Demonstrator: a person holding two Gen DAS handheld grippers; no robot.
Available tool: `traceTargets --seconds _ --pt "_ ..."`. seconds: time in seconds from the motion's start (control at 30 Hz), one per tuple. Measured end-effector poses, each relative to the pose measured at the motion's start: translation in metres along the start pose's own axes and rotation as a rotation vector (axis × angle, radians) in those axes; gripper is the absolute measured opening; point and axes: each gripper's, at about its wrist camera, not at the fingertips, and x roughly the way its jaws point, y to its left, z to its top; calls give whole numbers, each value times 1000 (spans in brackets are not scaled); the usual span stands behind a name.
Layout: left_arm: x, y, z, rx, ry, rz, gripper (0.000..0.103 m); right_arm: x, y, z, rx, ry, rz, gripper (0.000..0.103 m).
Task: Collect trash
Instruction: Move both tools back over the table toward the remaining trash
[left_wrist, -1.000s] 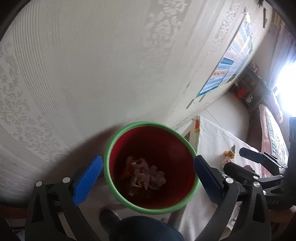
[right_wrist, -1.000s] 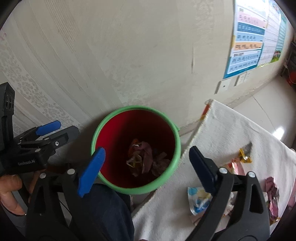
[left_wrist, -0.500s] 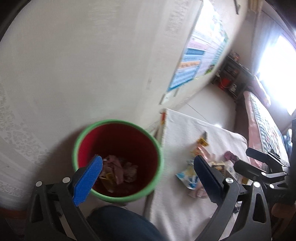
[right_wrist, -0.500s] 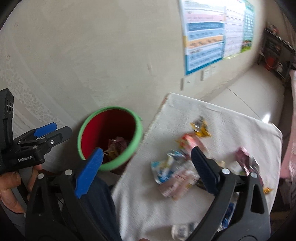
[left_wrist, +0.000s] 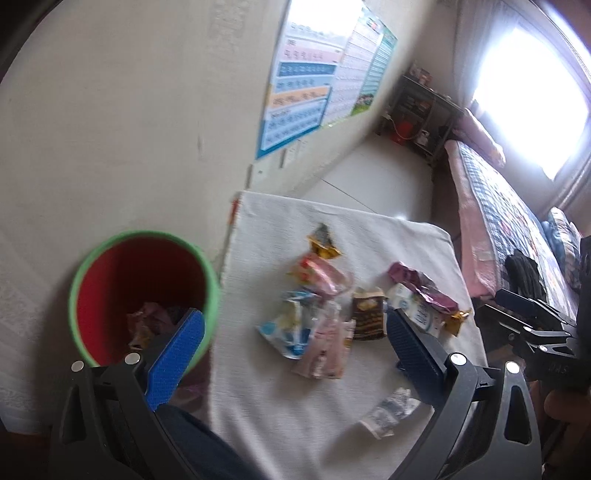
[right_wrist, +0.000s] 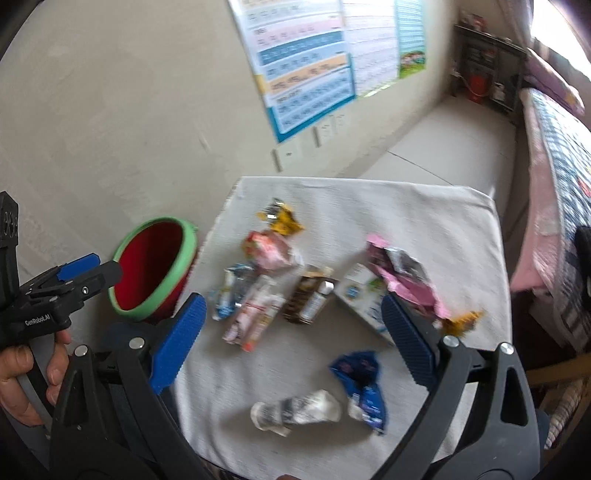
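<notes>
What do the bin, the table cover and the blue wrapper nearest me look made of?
Bin: probably molded plastic, smooth red wall with a green rim. Table cover: woven cloth, seemingly towel-like; matte, with a ribbed texture. Blue wrapper: thin crinkled plastic film or foil, judging by its sharp creases.

Left tongs (left_wrist: 291, 339) jaws spread wide, nothing between the blue pads, right tongs (right_wrist: 291, 325) likewise wide apart and empty, both held side by side, level.
</notes>
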Motion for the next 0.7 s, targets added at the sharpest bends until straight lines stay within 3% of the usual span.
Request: traceTargets --seconds 0.2,0.5,0.7 --pt "21 -31 -7 35 16 9 95 -10 -55 -17 82 3 -45 94" --pt "55 -53 -23 100 127 16 95 -10 -119 -41 168 29 -97 94" --pt "77 -61 -31 131 187 26 95 0 -141 -50 208 55 -114 94"
